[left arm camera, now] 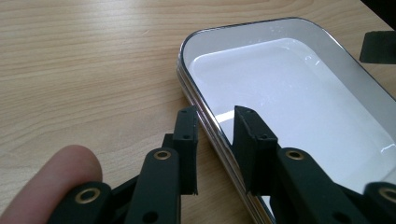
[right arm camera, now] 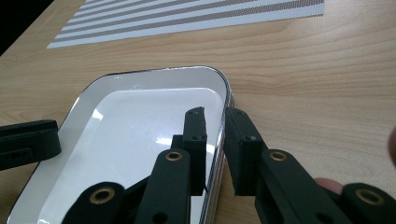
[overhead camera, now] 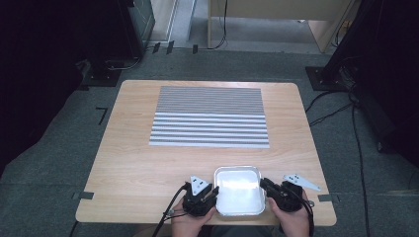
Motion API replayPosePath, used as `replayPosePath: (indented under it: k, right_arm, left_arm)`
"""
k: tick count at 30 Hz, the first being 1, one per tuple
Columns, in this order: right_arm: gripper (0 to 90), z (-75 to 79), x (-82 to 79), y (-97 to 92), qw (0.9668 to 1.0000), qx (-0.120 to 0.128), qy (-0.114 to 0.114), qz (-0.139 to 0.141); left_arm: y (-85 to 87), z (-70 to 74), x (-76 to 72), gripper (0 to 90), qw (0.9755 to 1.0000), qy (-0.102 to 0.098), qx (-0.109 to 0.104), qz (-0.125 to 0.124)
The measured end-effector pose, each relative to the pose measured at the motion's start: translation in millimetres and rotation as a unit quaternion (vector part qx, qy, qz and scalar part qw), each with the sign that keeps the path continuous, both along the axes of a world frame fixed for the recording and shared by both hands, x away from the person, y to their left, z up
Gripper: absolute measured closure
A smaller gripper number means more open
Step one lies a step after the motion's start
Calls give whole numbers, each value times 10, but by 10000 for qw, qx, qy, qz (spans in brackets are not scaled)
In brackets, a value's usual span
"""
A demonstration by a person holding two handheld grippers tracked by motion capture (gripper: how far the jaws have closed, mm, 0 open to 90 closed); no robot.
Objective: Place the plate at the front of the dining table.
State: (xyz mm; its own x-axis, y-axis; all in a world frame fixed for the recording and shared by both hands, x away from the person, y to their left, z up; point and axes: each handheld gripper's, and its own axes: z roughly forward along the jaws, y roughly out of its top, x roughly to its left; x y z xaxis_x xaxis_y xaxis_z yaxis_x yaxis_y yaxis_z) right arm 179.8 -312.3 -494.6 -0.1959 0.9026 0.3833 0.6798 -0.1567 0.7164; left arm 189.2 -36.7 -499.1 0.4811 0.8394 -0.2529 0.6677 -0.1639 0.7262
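Tray [overhead camera: 239,191]: white, shallow, with a metallic rim, resting on the wooden surface [overhead camera: 133,163] at the bottom centre of the high view, between both hands.

Left gripper [left arm camera: 215,123]: fingers straddle the tray's left rim, one outside, one inside. A visible gap remains on either side of the rim, so contact is not confirmed; treat as not yet clamped.

Right gripper [right arm camera: 216,122]: fingers straddle the opposite rim and sit close against it, clamped on the edge.

Hazards, as a judgement:
- Uneven grip. If one side holds before the other, a lift could tilt the tray or pivot it about the held edge.
- Thin, smooth rim. Flat finger faces may slip off under load.
- Shallow purchase. Only the fingertips overlap the wall.

Striped mat [overhead camera: 210,116]: grey and white, lying flat at the upper centre of the surface, well apart from the tray.

Markings: no brand, label or legible writing is visible on the tray, mat or grippers.
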Motion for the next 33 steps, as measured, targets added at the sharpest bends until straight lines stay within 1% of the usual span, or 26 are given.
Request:
replayPosePath:
  k: [6,10,14,17,21,23,25,27,30,32,33]
  right_arm:
    - [816,-15,12,-5,10000,-2,65,16]
    - [839,-25,18,4,9999,-28,142,45]
    - [866,-40,28,2,9998,-19,222,9]
    - [875,-33,31,6,9996,-12,271,-38]
    - [884,-15,21,46,9994,-121,295,-151]
    - [889,-12,16,68,9993,-180,253,-228]
    - [892,-5,10,79,9991,-191,237,-295]
    - [895,5,10,72,9991,-110,216,-345]
    - [897,35,5,53,9991,-1,165,-400]
    - [897,54,-3,44,9990,22,142,-434]
    - [897,59,-7,41,9989,27,134,-449]
  left_arm:
    - [-29,-11,-9,769,10000,-22,17,-26]
    - [-30,-10,-6,770,10000,-14,27,-23]
    - [-32,-10,-3,769,10000,-20,45,-32]
    - [-38,-13,1,770,10000,-41,40,-10]
    - [-46,-19,8,770,10000,-59,51,22]
    - [-51,-21,10,769,10000,-73,55,32]
    - [-61,-24,8,768,9998,-122,127,17]
    - [-89,-29,-6,765,9994,-217,253,11]
    - [-114,-40,-10,756,9990,-286,346,-9]
    - [-131,-47,-12,732,9986,-334,417,9]
    - [-136,-50,-12,706,9983,-355,468,30]
